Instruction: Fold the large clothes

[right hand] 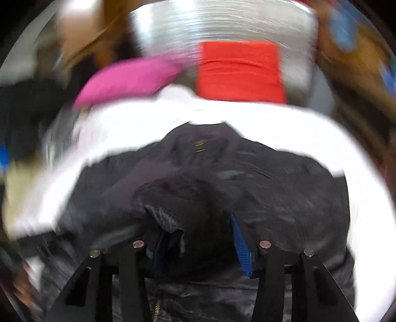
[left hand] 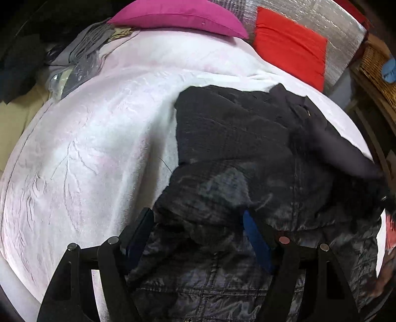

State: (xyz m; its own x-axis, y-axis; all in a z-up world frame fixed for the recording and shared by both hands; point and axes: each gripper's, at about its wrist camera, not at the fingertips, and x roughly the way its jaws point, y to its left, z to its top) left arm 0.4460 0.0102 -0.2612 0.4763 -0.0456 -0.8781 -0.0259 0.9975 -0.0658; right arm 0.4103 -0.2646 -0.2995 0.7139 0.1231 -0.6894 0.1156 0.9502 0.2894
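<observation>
Jaws of the left gripper [left hand: 198, 223] were spread over the black quilted jacket [left hand: 247, 148]; whether the right gripper [right hand: 195, 223] pinched its bunched fabric could not be told. Folding was judged unfinished, the jacket rumpled on the white blanket [left hand: 99, 148].

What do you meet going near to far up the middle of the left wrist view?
Left gripper → dark quilted jacket → white blanket → magenta pillow.
</observation>
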